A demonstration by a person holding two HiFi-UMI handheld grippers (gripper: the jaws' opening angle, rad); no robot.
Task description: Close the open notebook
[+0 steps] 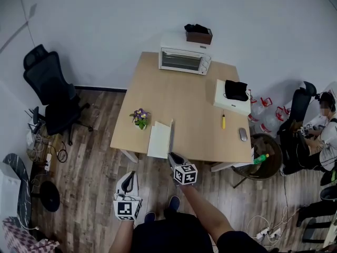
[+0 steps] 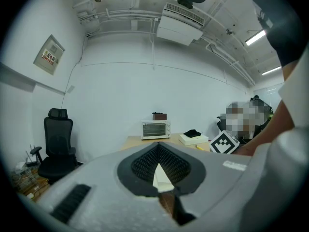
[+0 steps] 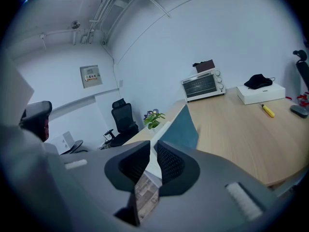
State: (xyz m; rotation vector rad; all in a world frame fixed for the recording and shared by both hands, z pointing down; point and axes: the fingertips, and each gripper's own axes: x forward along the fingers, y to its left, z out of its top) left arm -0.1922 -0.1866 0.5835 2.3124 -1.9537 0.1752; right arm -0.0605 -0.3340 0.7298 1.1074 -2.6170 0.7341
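The notebook (image 1: pixel 159 139) lies open near the table's front edge, its white pages flat. Its teal cover (image 3: pixel 181 129) stands tilted up along the right side. My right gripper (image 1: pixel 172 156) is at the notebook's near right corner. In the right gripper view its jaws (image 3: pixel 153 148) stand a narrow gap apart, with the cover's lower edge just past the tips and nothing pressed between the pads. My left gripper (image 1: pixel 128 177) hangs over the floor in front of the table, left of the notebook. Its tips (image 2: pixel 158 146) meet, and the white notebook (image 2: pixel 161 175) shows beyond them.
On the table (image 1: pixel 189 96) stand a toaster oven (image 1: pixel 185 60) with a brown box (image 1: pixel 199 35) on it, a flower pot (image 1: pixel 140 117), a white box (image 1: pixel 231 98), a yellow marker (image 1: pixel 223 121) and a mouse (image 1: pixel 243 134). An office chair (image 1: pixel 52 96) stands left; a seated person (image 1: pixel 326 136) is right.
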